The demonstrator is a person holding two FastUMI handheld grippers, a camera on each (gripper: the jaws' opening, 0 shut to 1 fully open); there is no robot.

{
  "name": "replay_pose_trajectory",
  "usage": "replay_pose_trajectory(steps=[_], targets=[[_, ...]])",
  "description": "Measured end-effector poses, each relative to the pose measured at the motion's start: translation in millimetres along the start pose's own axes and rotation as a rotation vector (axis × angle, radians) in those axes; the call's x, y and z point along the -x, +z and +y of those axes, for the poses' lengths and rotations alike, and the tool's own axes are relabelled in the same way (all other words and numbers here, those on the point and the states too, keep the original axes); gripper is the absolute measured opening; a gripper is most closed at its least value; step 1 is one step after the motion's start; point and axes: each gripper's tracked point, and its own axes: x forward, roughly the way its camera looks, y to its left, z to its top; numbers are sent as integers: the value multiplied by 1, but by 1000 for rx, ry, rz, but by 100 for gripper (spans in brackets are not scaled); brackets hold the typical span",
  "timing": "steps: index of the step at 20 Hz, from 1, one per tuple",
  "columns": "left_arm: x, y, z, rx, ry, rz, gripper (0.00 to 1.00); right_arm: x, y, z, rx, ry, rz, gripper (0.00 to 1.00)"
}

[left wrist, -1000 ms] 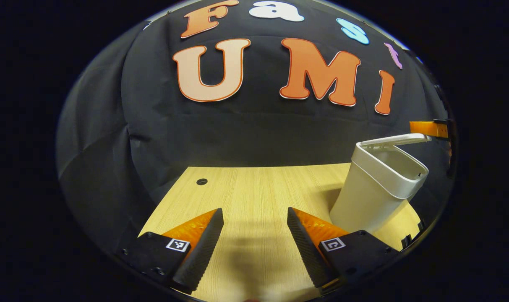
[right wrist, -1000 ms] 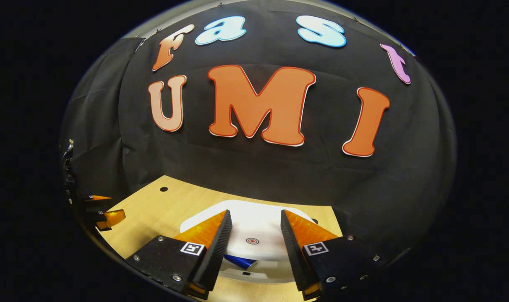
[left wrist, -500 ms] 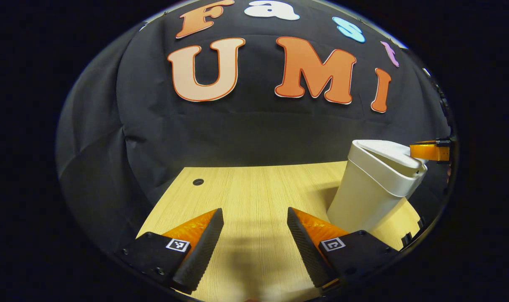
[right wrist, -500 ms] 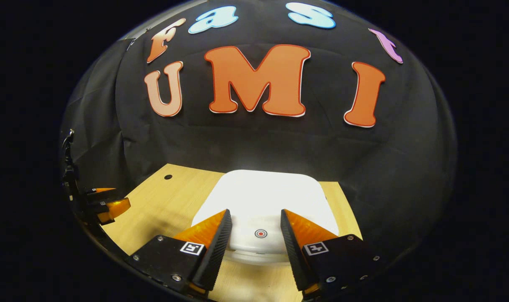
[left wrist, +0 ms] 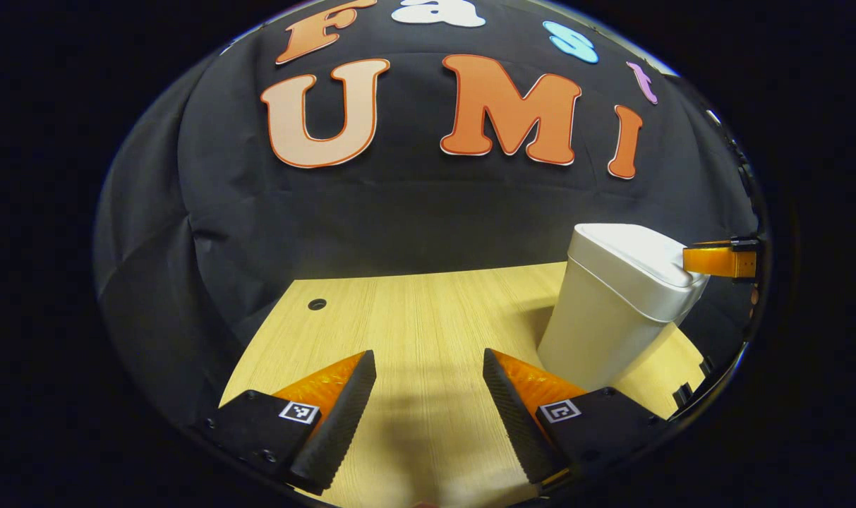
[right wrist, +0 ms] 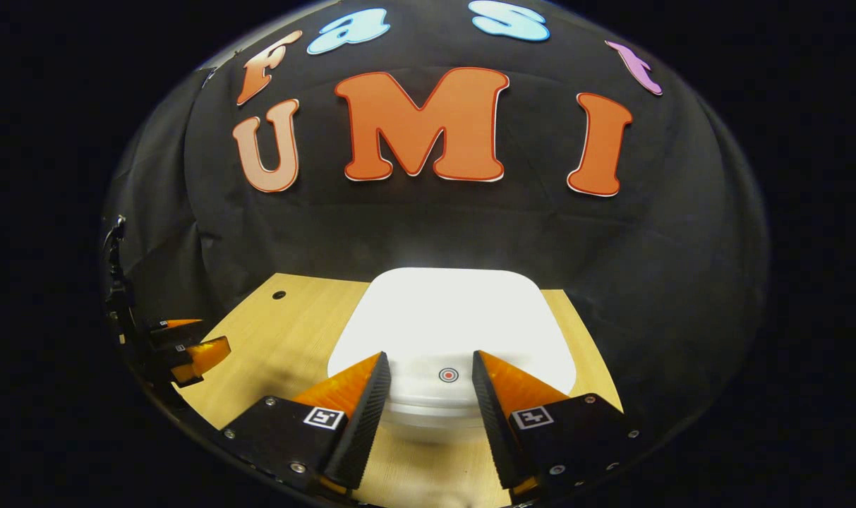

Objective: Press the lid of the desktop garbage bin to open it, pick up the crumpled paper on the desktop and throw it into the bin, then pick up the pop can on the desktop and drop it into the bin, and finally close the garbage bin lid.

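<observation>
Wooden desk (left wrist: 428, 310) against black cloth; bin (right wrist: 456, 321) lidded; both tools (left wrist: 428, 367) (right wrist: 424, 367) wide, empty.

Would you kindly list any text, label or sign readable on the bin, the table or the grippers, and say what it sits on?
No words or numbers can be read on them.
Bin lid: a small red ring-and-dot mark, a sign, not text.
Right hand-held gripper: two square black-and-white coded tags, no letters.
Left hand-held gripper: two like tags, no letters.
Table: no markings, as far as can be seen.
</observation>
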Motion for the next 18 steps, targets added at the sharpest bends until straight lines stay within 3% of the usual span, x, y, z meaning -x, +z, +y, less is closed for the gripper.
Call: replay_pose_trajectory(steps=[9, 13, 18], targets=[[-3, 7, -1, -10, -12, -12, 97, 1, -3, -1, -29, -23, 21, 72], [2, 19, 5, 1, -7, -33, 98, -3, -2, -2, -62, -38, -9, 56], [15, 55, 18, -3, 19, -113, 97, 0, 3, 2, 8, -36, -44, 60]])
